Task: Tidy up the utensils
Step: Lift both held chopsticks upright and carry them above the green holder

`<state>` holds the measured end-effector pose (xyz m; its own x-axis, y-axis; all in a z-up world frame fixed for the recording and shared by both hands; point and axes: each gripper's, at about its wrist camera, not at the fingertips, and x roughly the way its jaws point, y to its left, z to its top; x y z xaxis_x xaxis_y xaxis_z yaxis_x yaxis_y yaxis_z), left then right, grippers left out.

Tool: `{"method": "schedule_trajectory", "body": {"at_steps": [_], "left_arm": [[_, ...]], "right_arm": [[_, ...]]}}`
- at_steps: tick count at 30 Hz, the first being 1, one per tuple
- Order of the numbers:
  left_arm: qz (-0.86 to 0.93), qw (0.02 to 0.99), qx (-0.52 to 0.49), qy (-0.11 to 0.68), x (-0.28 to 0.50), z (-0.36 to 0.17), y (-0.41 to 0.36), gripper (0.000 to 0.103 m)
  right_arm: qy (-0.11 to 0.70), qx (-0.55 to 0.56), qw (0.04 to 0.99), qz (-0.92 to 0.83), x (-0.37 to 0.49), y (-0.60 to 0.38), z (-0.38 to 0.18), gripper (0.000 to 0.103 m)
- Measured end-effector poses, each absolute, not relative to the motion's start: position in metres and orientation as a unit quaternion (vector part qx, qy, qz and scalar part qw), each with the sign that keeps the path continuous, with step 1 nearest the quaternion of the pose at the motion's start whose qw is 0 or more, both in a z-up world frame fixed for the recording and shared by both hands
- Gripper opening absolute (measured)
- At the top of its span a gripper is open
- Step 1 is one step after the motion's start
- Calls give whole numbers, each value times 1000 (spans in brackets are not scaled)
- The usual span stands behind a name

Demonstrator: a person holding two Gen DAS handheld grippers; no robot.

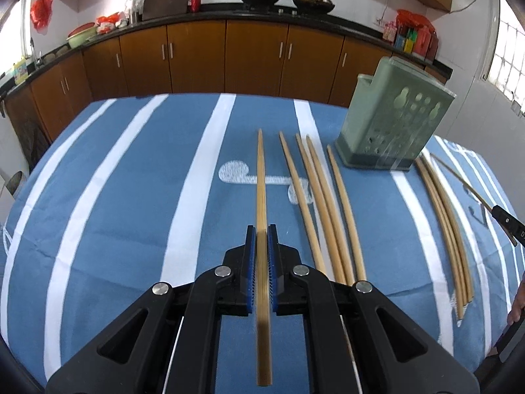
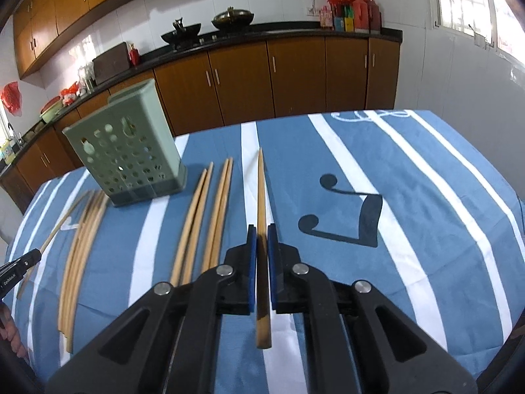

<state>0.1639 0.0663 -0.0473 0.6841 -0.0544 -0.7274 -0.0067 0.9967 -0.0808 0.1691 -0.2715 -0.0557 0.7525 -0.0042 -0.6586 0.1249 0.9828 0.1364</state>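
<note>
My left gripper [image 1: 262, 229] is shut on a wooden chopstick [image 1: 261, 177] that points forward over the table. My right gripper [image 2: 262, 229] is shut on another wooden chopstick [image 2: 261, 190], also pointing forward. A green perforated utensil holder [image 1: 390, 121] stands upright at the right of the left wrist view; it also shows in the right wrist view [image 2: 128, 151] at the left. Several loose chopsticks [image 1: 321, 203] lie on the cloth beside it, and another bundle [image 1: 443, 223] lies further right. The right wrist view shows these as two groups [image 2: 203, 216] [image 2: 82, 246].
The table has a blue cloth with white stripes [image 1: 131, 197]. The other gripper's tip [image 1: 507, 221] with its chopstick shows at the right edge of the left view, and at the left edge of the right view [image 2: 19, 267]. Brown kitchen cabinets [image 1: 197, 55] stand behind.
</note>
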Motion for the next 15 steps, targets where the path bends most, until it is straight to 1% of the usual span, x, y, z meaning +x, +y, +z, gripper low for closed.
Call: {"method": "schedule_trajectory", "body": {"at_steps": [15], "left_arm": [[-17,944,-43,326,155,6,61,7]], "right_arm": [[287,95,952,-40,153,-280,-15,8]]}}
